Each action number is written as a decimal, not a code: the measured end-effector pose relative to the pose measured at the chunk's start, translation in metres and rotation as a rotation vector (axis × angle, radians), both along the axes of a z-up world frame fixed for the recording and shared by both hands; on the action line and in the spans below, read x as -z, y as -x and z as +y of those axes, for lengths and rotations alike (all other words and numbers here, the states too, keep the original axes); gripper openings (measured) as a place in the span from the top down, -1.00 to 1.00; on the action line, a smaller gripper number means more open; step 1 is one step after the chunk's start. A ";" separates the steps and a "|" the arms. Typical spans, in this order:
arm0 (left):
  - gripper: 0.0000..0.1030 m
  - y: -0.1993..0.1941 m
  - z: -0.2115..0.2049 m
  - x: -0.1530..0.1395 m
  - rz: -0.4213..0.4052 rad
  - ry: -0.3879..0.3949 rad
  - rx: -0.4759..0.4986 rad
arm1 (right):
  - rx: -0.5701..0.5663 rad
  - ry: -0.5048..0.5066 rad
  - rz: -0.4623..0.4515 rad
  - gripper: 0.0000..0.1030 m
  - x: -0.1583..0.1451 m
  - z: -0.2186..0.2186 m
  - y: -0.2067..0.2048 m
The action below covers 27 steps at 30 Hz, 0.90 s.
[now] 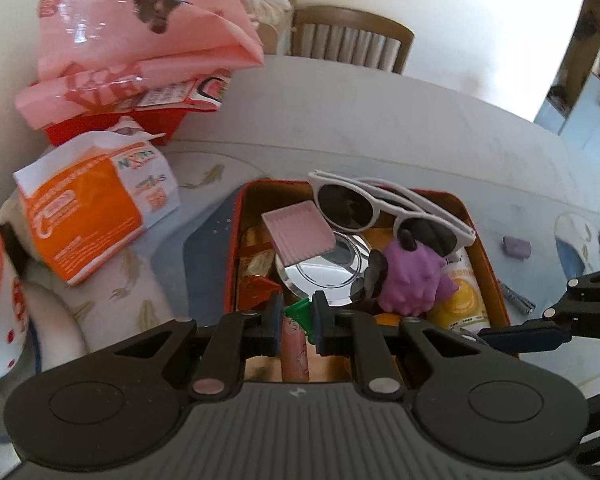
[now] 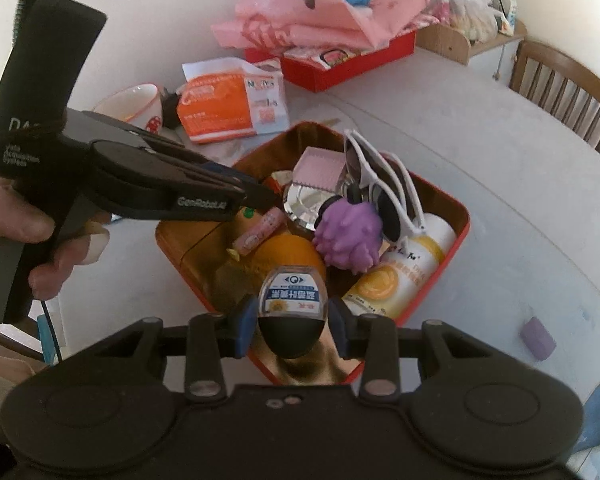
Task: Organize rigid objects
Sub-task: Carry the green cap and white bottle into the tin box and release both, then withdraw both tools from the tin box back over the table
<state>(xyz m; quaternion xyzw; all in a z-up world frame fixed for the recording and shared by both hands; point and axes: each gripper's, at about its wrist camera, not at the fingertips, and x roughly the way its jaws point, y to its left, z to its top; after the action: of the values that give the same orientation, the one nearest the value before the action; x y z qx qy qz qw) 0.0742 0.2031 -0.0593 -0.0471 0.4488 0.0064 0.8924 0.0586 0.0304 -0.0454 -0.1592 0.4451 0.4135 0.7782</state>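
Gripping a pink tube [image 1: 295, 346] by its green cap, left tongs [image 1: 296, 312] narrowed around it, low over the near-left part of the orange tin [image 1: 466, 210]. Clamping a small clear bottle with a blue label and black cap [image 2: 293, 304], right tongs [image 2: 293, 322] closed to its width, above the tin's near corner.

Seen only from the right wrist: hand on the left handle [image 2: 28, 220], bottle label, an orange round thing [image 2: 296, 250] under the bottle. Seen only from the left wrist: an orange wrapper [image 1: 256, 284] beside the tube, right tongs' fingers entering at far right.

Inside the tin: one pair of white sunglasses [image 1: 384, 208], one pink square [image 1: 298, 232], one mirror disc [image 1: 324, 268], one purple spiky toy [image 1: 412, 276], one yellow-white bottle [image 2: 404, 268].

On the desk [image 1: 380, 120]: one lilac block [image 2: 538, 338] right, one orange packet [image 1: 88, 216], one red box [image 2: 324, 68] under pink bags far left.
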 end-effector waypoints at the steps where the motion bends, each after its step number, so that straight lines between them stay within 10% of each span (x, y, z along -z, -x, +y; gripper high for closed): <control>1: 0.71 -0.002 -0.001 0.001 0.003 -0.001 0.011 | 0.001 0.002 0.001 0.28 0.001 0.001 0.000; 27: 0.71 -0.018 -0.008 0.023 0.076 0.022 0.055 | 0.062 -0.037 0.019 0.13 0.001 -0.009 -0.005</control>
<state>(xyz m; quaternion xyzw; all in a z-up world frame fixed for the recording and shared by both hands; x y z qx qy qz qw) 0.0919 0.1955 -0.0825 -0.0443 0.4835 -0.0213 0.8739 0.0635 0.0214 -0.0464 -0.1272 0.4494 0.3989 0.7891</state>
